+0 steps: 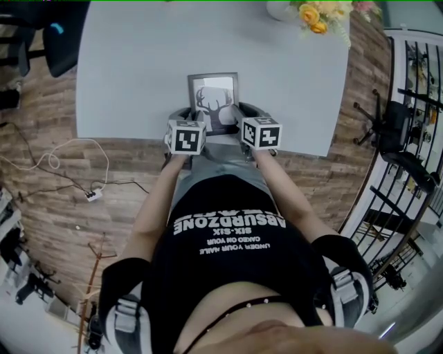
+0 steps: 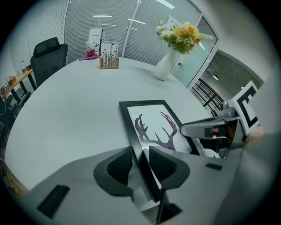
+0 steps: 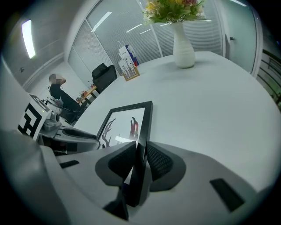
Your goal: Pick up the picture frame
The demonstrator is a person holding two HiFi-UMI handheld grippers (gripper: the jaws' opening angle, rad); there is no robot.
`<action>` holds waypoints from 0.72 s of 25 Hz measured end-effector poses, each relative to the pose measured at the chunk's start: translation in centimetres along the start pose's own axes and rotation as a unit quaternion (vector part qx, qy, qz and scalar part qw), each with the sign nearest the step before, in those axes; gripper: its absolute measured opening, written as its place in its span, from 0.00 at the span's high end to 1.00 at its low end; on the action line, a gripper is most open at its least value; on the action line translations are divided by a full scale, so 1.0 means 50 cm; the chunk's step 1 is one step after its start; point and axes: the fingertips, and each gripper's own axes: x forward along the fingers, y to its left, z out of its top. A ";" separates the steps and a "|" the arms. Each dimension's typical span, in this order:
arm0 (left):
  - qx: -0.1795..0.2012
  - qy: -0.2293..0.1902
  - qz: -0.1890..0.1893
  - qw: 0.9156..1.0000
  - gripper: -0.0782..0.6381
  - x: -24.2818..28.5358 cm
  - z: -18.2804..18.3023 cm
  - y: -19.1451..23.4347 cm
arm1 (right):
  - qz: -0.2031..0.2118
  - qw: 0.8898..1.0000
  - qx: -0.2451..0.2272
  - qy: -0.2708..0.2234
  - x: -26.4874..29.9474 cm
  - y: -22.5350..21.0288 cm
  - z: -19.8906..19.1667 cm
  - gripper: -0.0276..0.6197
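A black picture frame [image 1: 213, 97] with a deer-antler print lies near the front edge of the white table [image 1: 131, 69]. My left gripper [image 1: 183, 115] is shut on the frame's left side rail; in the left gripper view the rail [image 2: 151, 123] runs between the dark pads [image 2: 119, 166], which press on it. My right gripper [image 1: 248, 112] is shut on the right side rail, and in the right gripper view that rail [image 3: 127, 121] sits pinched between its pads [image 3: 159, 160]. Each gripper view shows the other gripper across the frame. The frame's near end is hidden behind the marker cubes.
A white vase of yellow flowers [image 1: 315, 14] stands at the table's far right corner. A small stand with cards [image 2: 108, 59] is at the far side. A black office chair [image 1: 62, 34] is at the far left. Cables [image 1: 90, 193] lie on the wooden floor, and a black railing [image 1: 415, 104] runs along the right.
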 end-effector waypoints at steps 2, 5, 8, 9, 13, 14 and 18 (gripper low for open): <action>0.003 -0.003 0.002 1.000 0.71 -0.001 0.004 0.006 | -0.002 1.000 0.004 -0.001 0.000 0.002 -0.001 0.82; 0.006 -0.009 0.009 1.000 0.72 -0.004 0.014 0.015 | -0.005 1.000 0.007 -0.005 -0.004 0.006 0.000 0.82; 0.003 -0.011 0.008 1.000 0.73 -0.010 0.022 0.015 | -0.007 1.000 0.010 -0.014 -0.016 0.010 0.006 0.82; 0.003 -0.012 0.009 1.000 0.73 -0.013 0.024 0.016 | -0.008 1.000 0.010 -0.018 -0.019 0.012 0.009 0.82; 0.003 -0.018 0.011 1.000 0.73 -0.025 0.028 0.020 | -0.011 0.999 0.012 -0.029 -0.031 0.023 0.018 0.82; 0.003 -0.022 0.011 1.000 0.73 -0.029 0.030 0.020 | -0.011 0.999 0.012 -0.032 -0.033 0.025 0.020 0.82; 0.004 -0.027 0.010 1.000 0.73 -0.047 0.035 0.011 | -0.012 0.999 0.009 -0.041 -0.046 0.030 0.028 0.82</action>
